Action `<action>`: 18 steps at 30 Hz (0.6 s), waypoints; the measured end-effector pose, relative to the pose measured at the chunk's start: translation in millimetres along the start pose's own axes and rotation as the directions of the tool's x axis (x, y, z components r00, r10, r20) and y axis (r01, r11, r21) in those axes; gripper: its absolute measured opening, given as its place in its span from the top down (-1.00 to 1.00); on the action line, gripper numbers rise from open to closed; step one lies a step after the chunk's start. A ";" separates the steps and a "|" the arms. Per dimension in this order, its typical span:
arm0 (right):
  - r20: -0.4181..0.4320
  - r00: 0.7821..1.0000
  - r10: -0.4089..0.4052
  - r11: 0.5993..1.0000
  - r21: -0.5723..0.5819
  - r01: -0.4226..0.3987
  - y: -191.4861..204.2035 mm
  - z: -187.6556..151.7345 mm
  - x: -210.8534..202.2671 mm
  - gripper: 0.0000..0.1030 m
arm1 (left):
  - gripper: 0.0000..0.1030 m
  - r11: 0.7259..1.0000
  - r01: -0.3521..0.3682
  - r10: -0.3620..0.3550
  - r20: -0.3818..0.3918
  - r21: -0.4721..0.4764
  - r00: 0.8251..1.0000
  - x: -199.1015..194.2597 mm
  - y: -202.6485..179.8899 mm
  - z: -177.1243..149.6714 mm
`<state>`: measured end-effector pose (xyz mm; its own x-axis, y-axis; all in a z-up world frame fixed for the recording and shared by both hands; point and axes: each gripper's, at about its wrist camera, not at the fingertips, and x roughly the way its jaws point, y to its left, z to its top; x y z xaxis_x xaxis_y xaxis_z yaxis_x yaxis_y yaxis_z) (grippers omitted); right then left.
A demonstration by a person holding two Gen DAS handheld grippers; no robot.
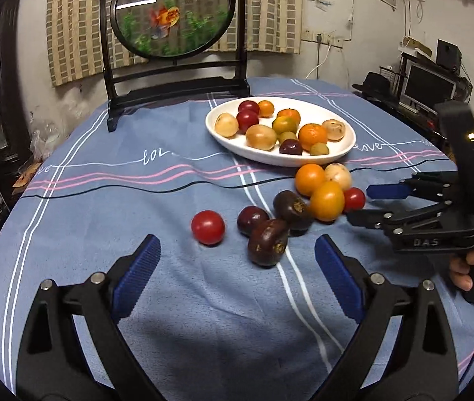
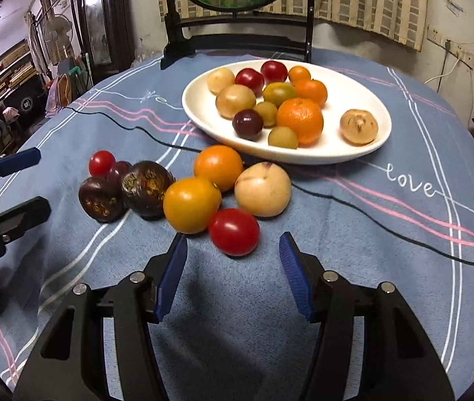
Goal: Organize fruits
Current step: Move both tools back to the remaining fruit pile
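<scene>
A round worktop under a blue cloth with white and pink stripes (image 1: 110, 207) carries everything. Toward its far side sits a white oval ceramic plate (image 2: 337, 153), already heaped with small red, orange, green and tan fruits. Just in front of the plate a loose cluster of fruit lies on the cloth: two orange ones, a pale tan one (image 2: 263, 189), dark purple ones (image 1: 268, 241) and red cherry tomatoes. The left tongs (image 1: 237, 254) hang spread wide, empty, near the purple fruit. The right tongs (image 2: 233, 260) stand apart, empty, just short of a red tomato (image 2: 234, 231).
</scene>
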<state>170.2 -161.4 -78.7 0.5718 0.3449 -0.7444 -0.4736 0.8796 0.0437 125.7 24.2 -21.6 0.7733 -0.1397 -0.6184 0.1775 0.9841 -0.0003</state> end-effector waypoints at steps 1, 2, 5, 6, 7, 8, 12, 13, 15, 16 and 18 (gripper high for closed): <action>-0.003 1.000 -0.001 1.000 0.000 0.001 -0.5 -0.7 1.3 -0.13 | -0.85 1.000 -0.001 0.001 0.000 -0.001 1.000 -0.1 -0.2 0.2; -0.007 1.000 -0.003 1.000 0.000 0.003 -0.9 -0.8 3.0 -0.13 | -0.85 1.000 -0.003 0.003 -0.002 -0.003 1.000 0.4 0.4 -0.6; -0.011 1.000 -0.005 1.000 -0.006 0.005 -1.5 0.0 5.8 -0.03 | -0.85 1.000 -0.007 0.007 -0.007 -0.006 1.000 0.6 -0.9 -0.1; -0.010 1.000 -0.008 1.000 -0.008 0.008 -1.3 -0.3 5.9 -0.01 | -0.85 1.000 -0.008 0.008 -0.008 -0.004 1.000 0.7 -1.3 -0.3; -0.009 1.000 -0.011 1.000 -0.009 0.011 -1.6 0.0 6.4 0.00 | -0.85 1.000 -0.009 0.009 -0.010 -0.001 1.000 0.9 -1.9 -0.5; -0.008 1.000 -0.013 1.000 -0.010 0.013 -1.6 0.1 6.9 0.02 | -0.85 1.000 -0.010 0.010 -0.011 0.001 1.000 1.3 -2.5 0.4; 0.001 1.000 -0.023 1.000 -0.018 0.023 -1.4 0.9 7.9 0.07 | -0.85 1.000 -0.011 0.012 -0.013 0.004 1.000 1.7 -2.5 -0.2; 0.003 1.000 -0.024 0.999 -0.021 0.025 -1.2 1.6 8.2 0.09 | -0.85 1.000 -0.013 0.013 -0.014 0.003 1.000 1.8 -2.4 -0.3; 0.009 1.000 -0.029 0.999 -0.026 0.030 -0.9 2.9 8.6 0.12 | -0.85 1.000 -0.015 0.015 -0.015 -0.001 1.000 2.0 -1.9 -0.3; 0.010 0.999 -0.031 0.999 -0.027 0.032 -0.9 3.5 8.7 0.13 | -0.85 1.000 -0.016 0.016 -0.017 -0.003 1.000 2.2 -1.5 -0.3; 0.009 0.999 -0.032 0.999 -0.026 0.032 -1.5 4.4 9.9 0.13 | -0.85 1.000 -0.018 0.018 -0.022 -0.006 1.000 2.7 -0.9 -0.2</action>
<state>179.6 -157.9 -83.2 0.5926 0.3198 -0.7393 -0.4726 0.8813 0.0023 127.5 23.0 -23.5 0.7630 -0.1199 -0.6352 0.1599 0.9871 0.0058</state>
